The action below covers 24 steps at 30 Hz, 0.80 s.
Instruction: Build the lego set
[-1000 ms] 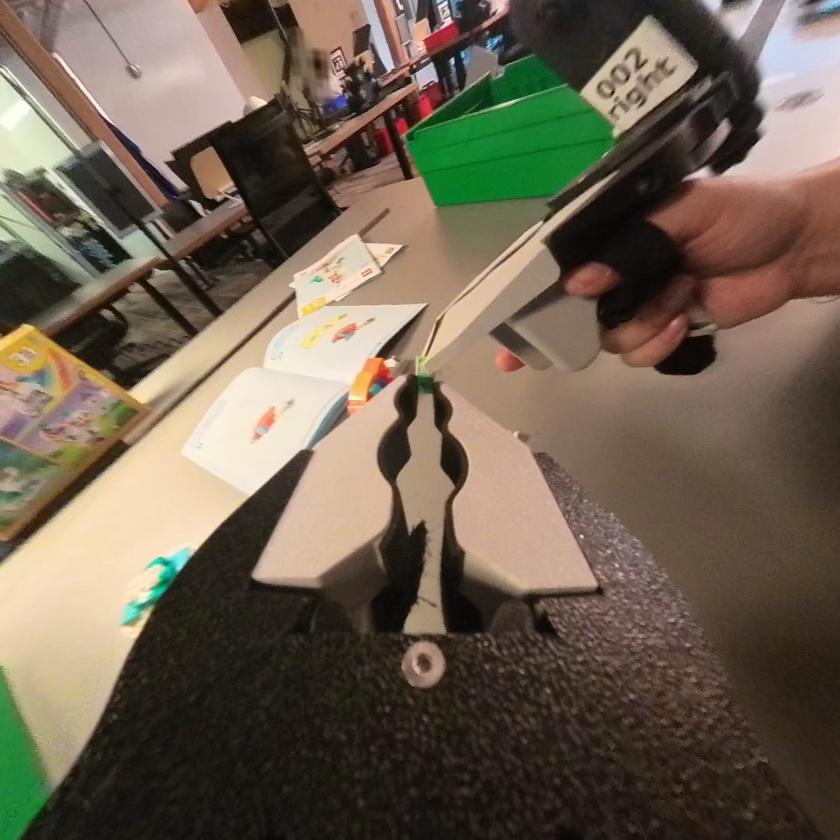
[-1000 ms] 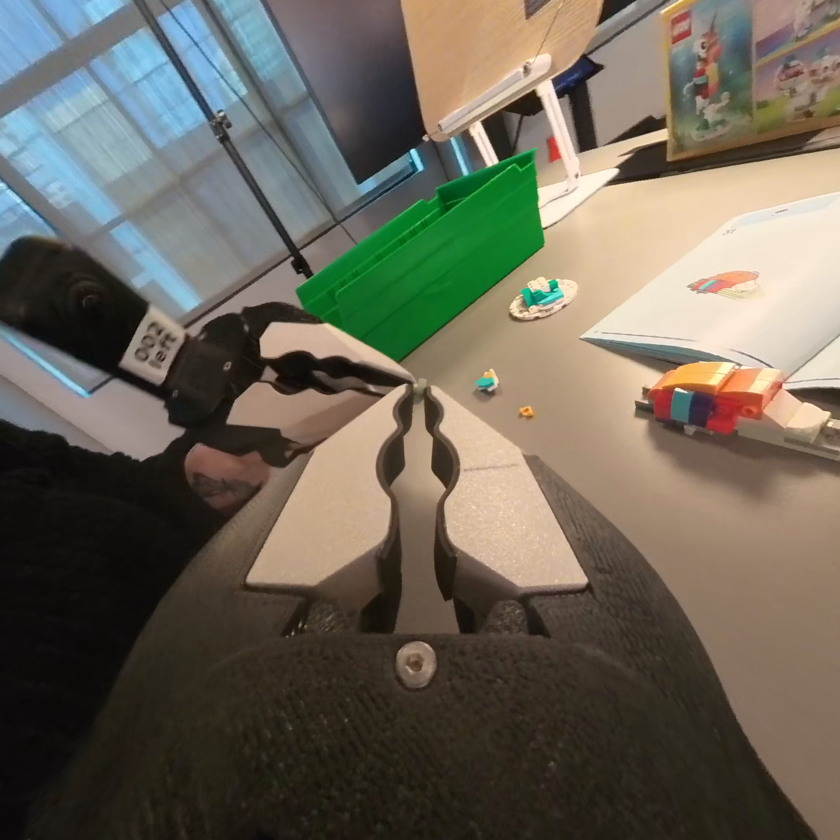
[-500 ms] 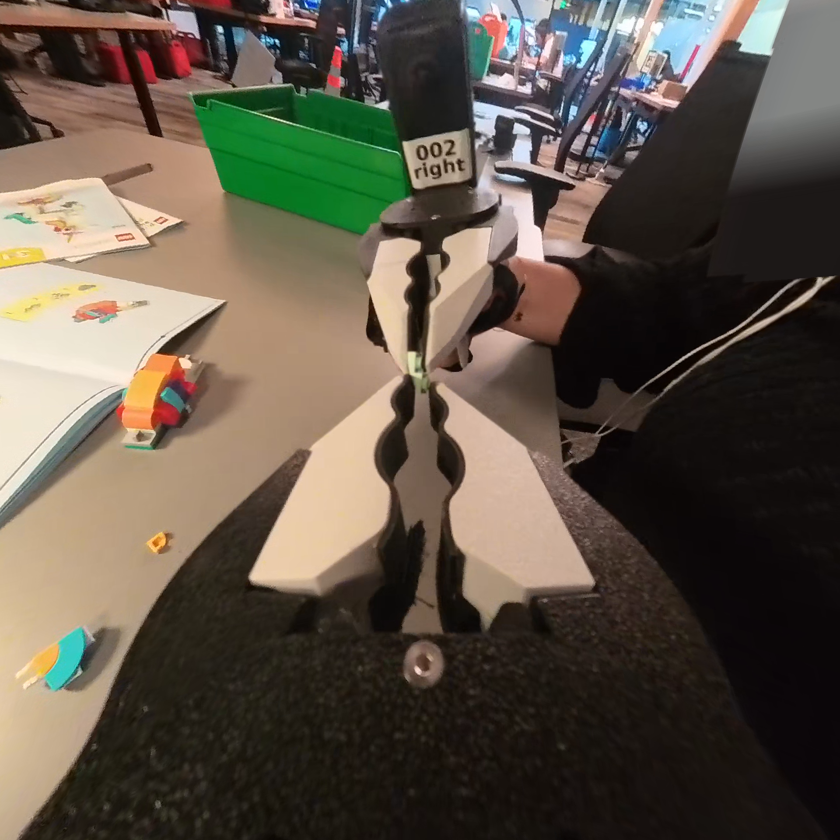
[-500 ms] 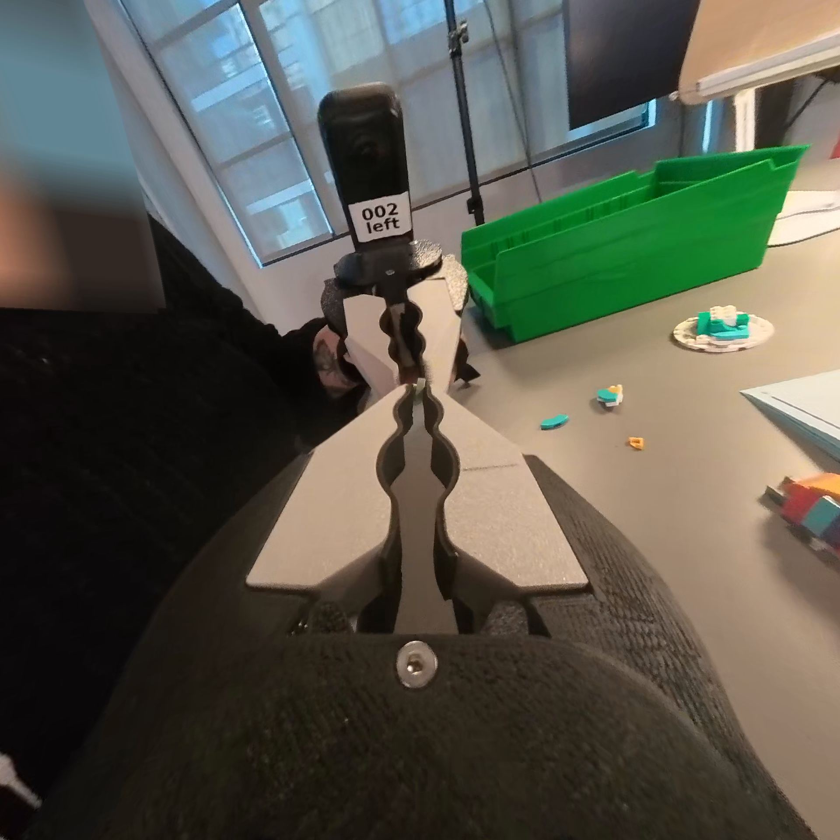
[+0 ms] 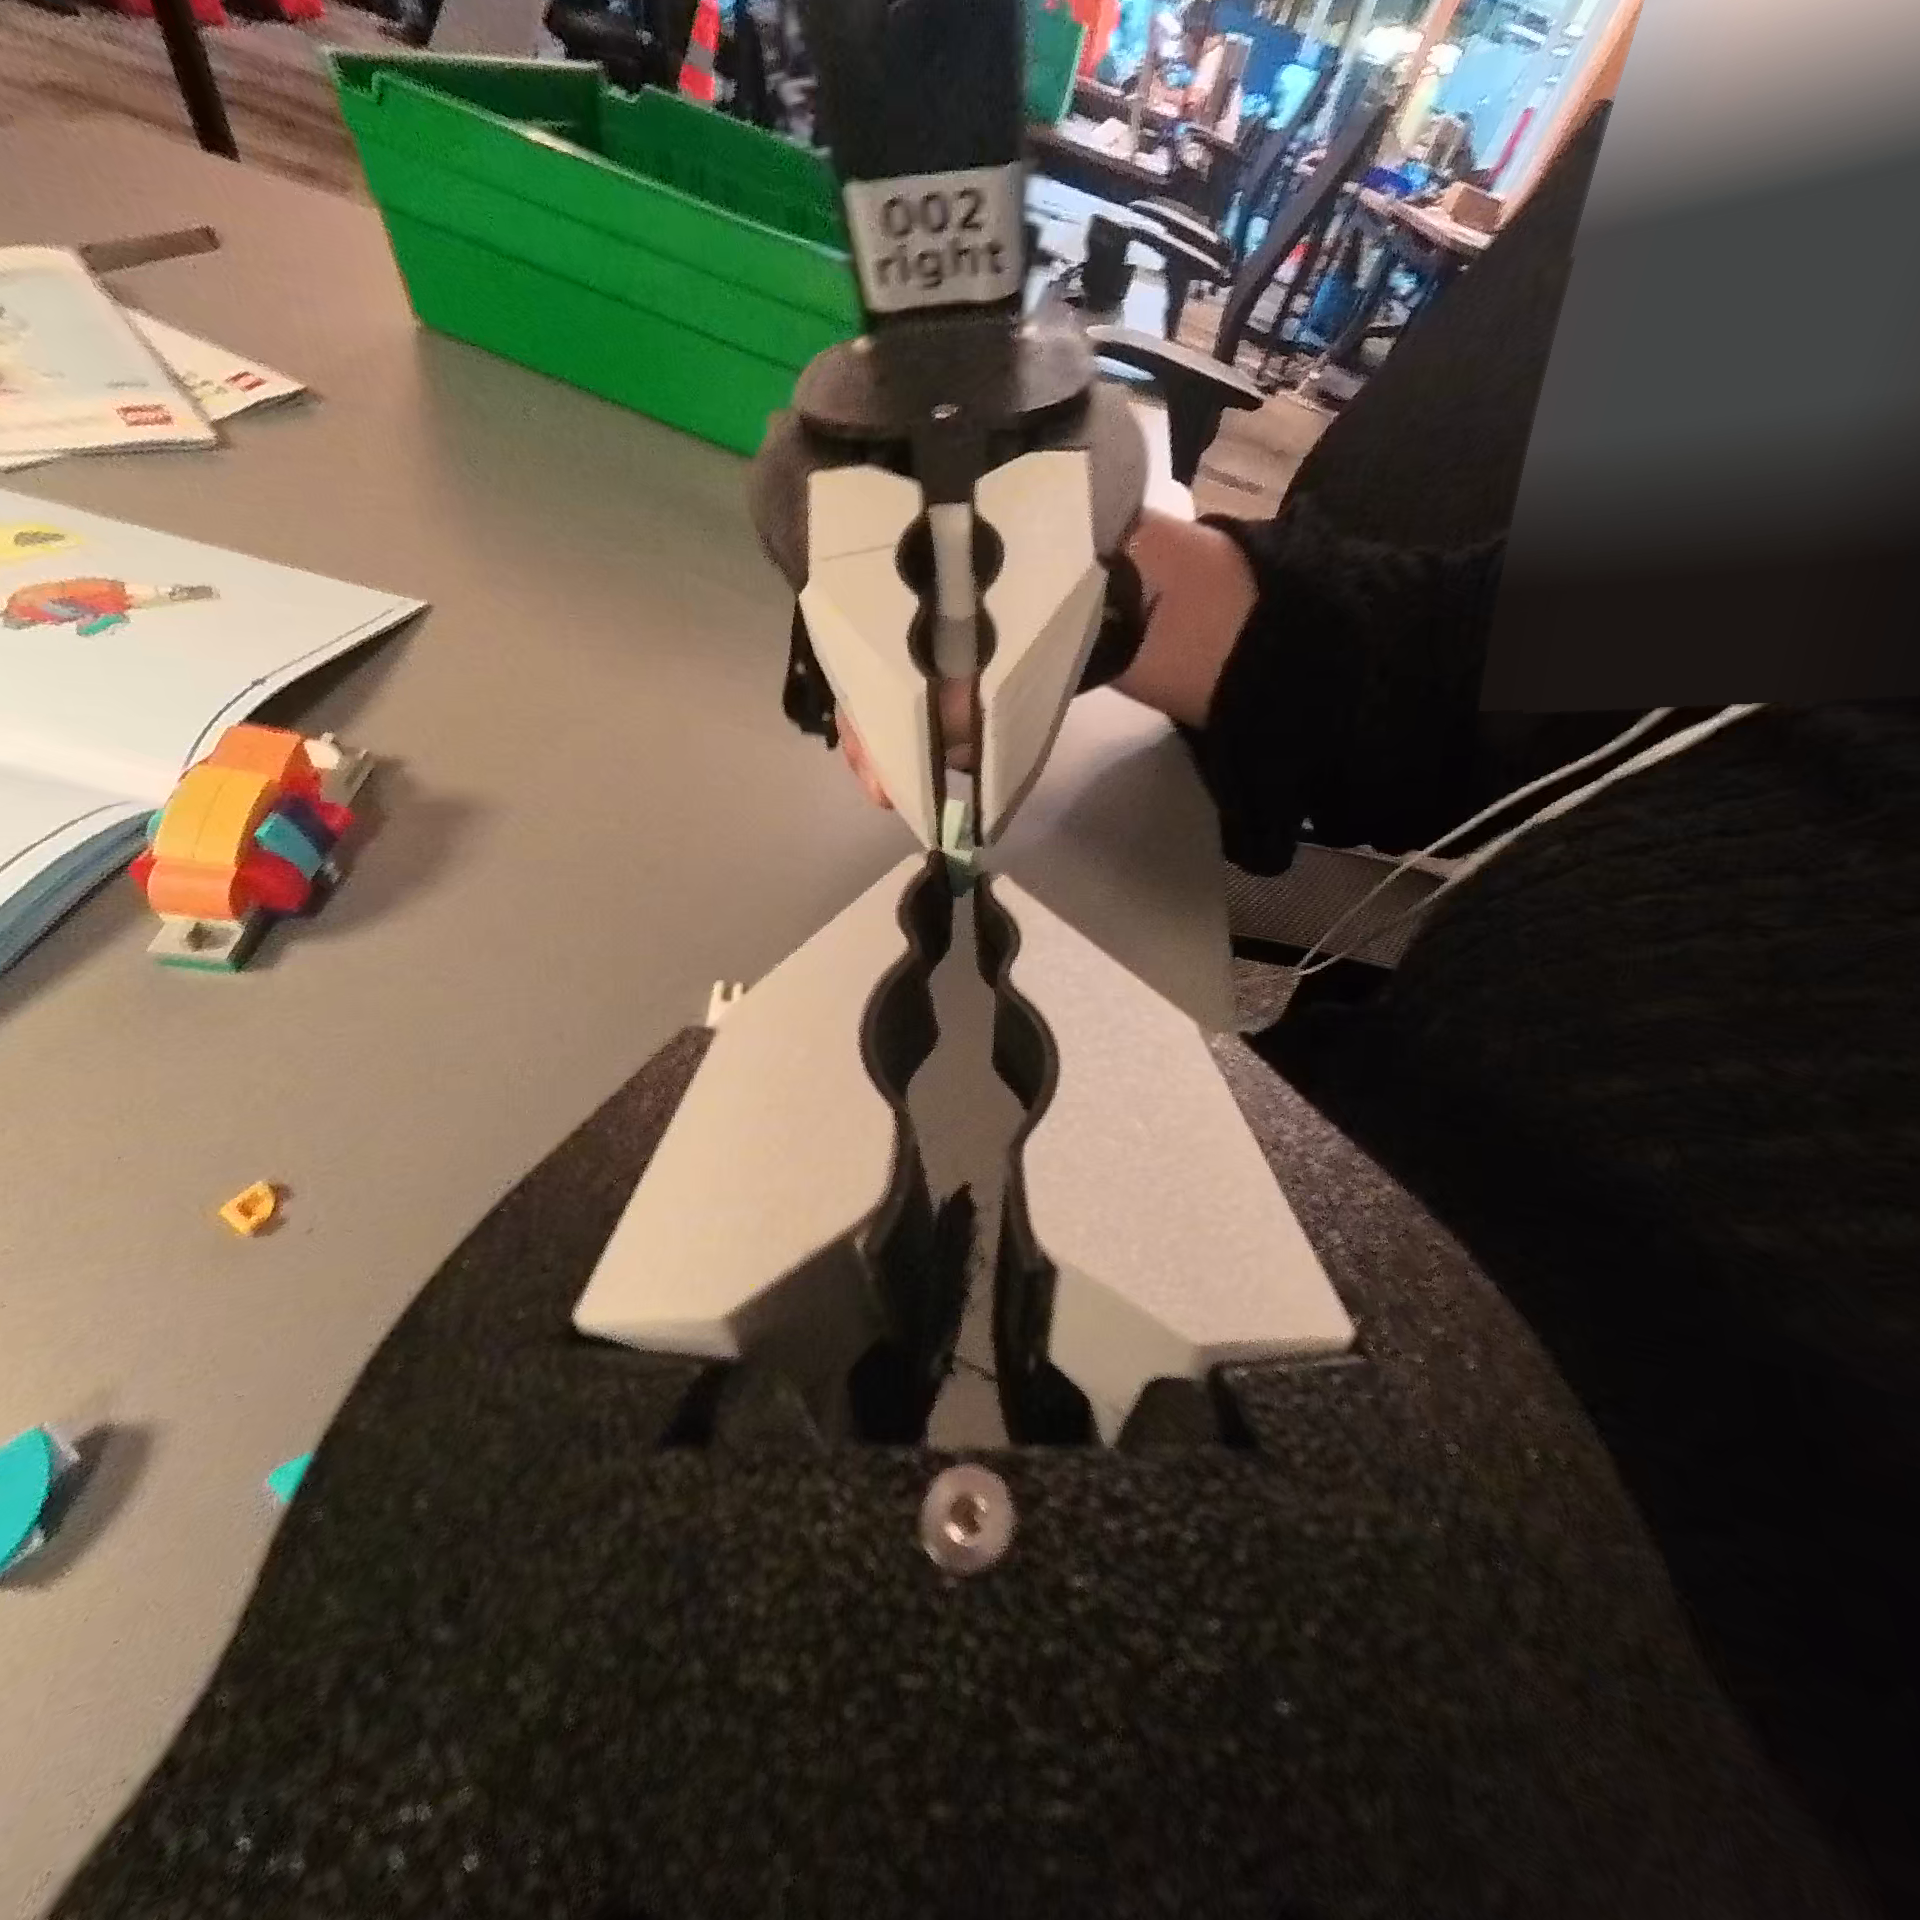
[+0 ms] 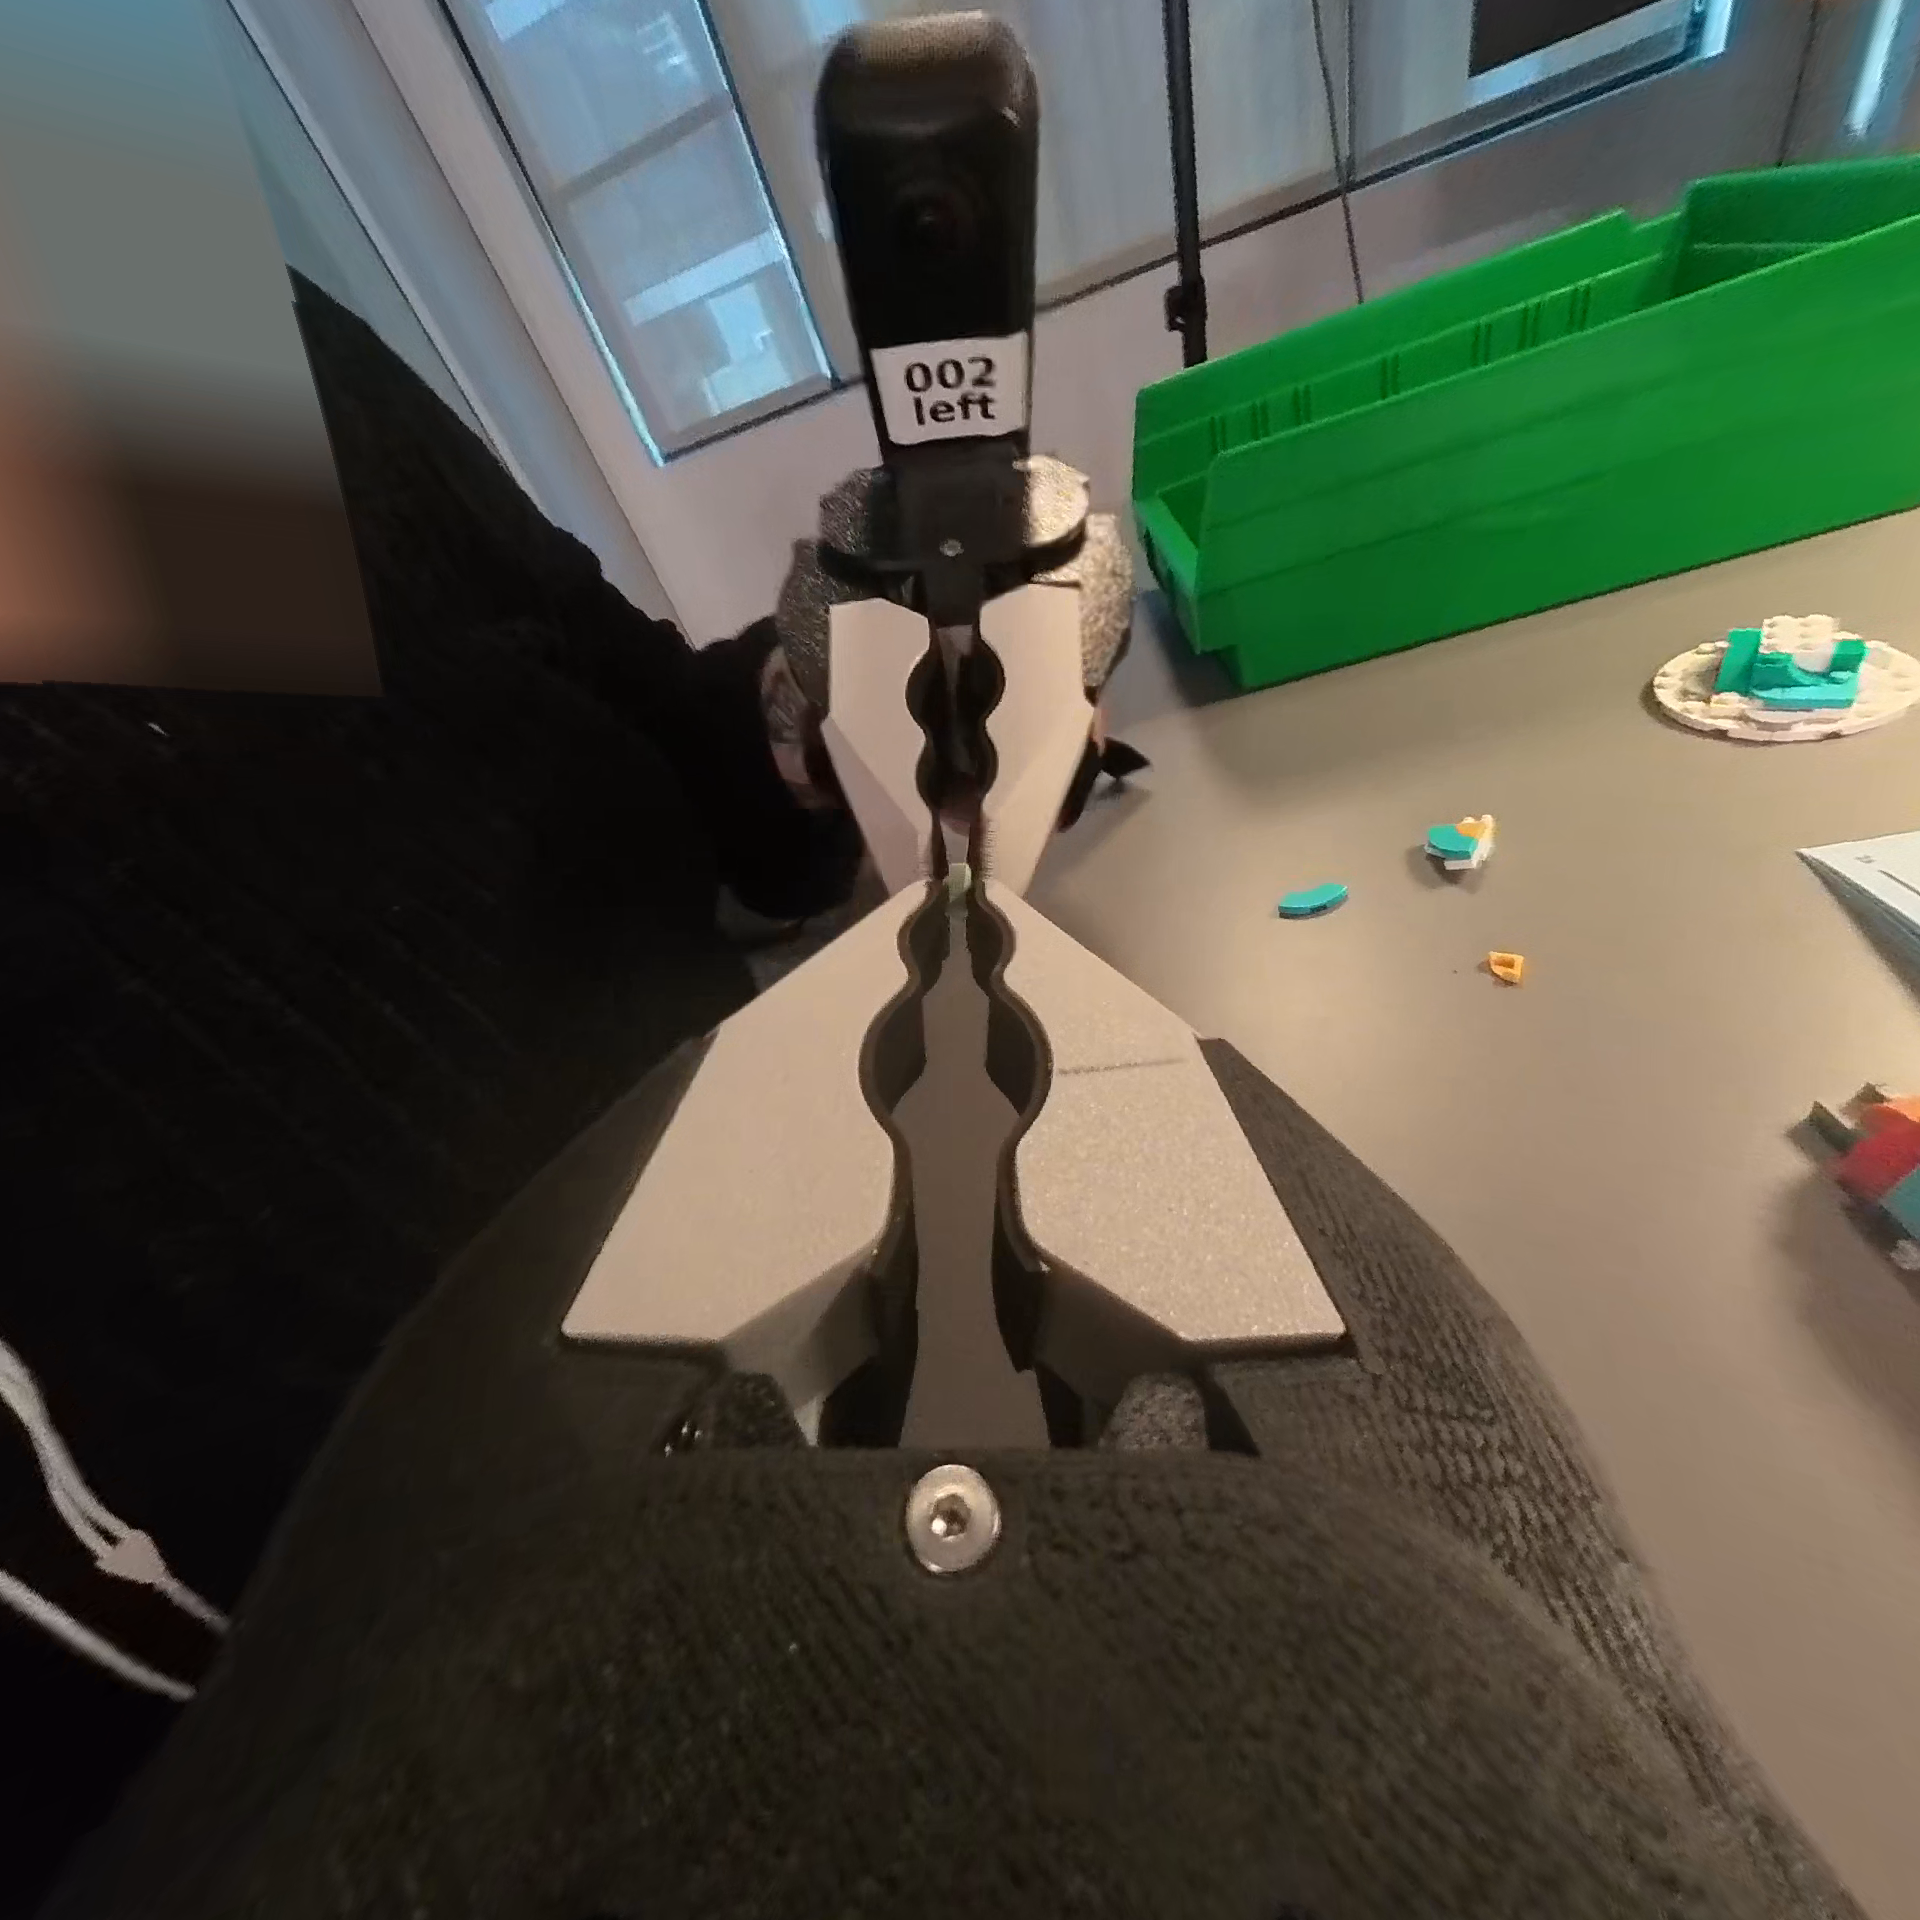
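Note:
My two grippers meet tip to tip above the grey table (image 5: 540, 644). A small pale green lego piece (image 5: 960, 871) sits between them. My left gripper (image 5: 958, 883) is shut on its near end. My right gripper (image 5: 954, 821), facing it, pinches the far end. In the right wrist view my right gripper (image 6: 956, 906) is shut on the same green piece (image 6: 958, 883). The left gripper (image 6: 958, 857) closes on it from the other side. A hand and a black sleeve hold each gripper.
On the table are an orange and red lego build (image 5: 249, 831), an open instruction booklet (image 5: 125, 675), a green bin (image 6: 1507, 468), a white round plate with a teal build (image 6: 1787, 686), a teal piece (image 6: 1314, 899) and a small orange piece (image 6: 1504, 966). Both grippers' tips are close together, under 4 cm apart.
Both grippers swung round until they face each other head-on, keeping the green piece between their tips. My left fingers have drawn a little closer together.

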### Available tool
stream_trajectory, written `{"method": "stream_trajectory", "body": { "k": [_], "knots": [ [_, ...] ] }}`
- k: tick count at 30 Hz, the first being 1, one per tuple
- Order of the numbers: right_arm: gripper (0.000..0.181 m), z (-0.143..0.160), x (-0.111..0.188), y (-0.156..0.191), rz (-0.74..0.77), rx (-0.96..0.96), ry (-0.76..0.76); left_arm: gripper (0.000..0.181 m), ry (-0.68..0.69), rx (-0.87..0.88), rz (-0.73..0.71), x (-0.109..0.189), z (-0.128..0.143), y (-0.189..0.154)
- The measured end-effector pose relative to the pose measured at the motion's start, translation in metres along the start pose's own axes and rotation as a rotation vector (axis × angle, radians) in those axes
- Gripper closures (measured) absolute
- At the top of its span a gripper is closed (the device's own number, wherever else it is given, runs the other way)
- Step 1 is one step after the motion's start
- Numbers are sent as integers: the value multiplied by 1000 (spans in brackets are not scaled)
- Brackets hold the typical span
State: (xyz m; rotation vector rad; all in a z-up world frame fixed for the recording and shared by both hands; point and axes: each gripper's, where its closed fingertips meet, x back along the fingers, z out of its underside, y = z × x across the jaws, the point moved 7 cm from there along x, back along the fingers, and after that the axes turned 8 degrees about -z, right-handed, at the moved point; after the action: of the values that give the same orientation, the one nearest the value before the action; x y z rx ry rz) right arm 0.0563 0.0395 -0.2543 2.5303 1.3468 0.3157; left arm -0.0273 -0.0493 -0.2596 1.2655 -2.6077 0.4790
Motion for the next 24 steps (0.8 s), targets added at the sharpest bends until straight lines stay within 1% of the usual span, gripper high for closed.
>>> {"method": "stream_trajectory", "body": {
  "k": [2,3,5,6,7,8,10,14,16,17,18,20,22,24],
  "knots": [
    [176,2,2,-3,68,37,49,179,21,44,-45,0,4,6],
    [168,5,5,-8,134,66,89,179,31,73,-71,1,7,9],
    [164,15,14,-20,291,158,255,179,34,156,-110,5,13,16],
    [163,22,16,-25,341,202,351,179,30,207,-121,7,17,19],
    [162,27,16,-28,353,225,422,179,27,256,-130,8,20,21],
    [162,31,13,-30,334,225,462,179,25,303,-137,9,23,23],
    [161,35,7,-33,283,217,506,179,17,393,-132,10,30,23],
    [161,46,1,-45,251,233,646,179,-5,566,-96,9,43,16],
    [167,47,-2,-47,229,224,652,179,-32,664,-70,7,48,12],
    [174,47,-2,-48,222,219,655,179,-53,716,-62,7,50,10],
    [175,47,-3,-49,216,217,654,179,-80,761,-64,7,50,10],
    [175,45,-3,-50,232,250,646,179,-108,805,-144,8,52,13],
    [175,36,-5,-50,291,368,568,179,-127,810,-245,9,54,17],
    [175,25,-8,-44,361,544,478,179,-149,816,-293,10,54,19]
  ]
}}
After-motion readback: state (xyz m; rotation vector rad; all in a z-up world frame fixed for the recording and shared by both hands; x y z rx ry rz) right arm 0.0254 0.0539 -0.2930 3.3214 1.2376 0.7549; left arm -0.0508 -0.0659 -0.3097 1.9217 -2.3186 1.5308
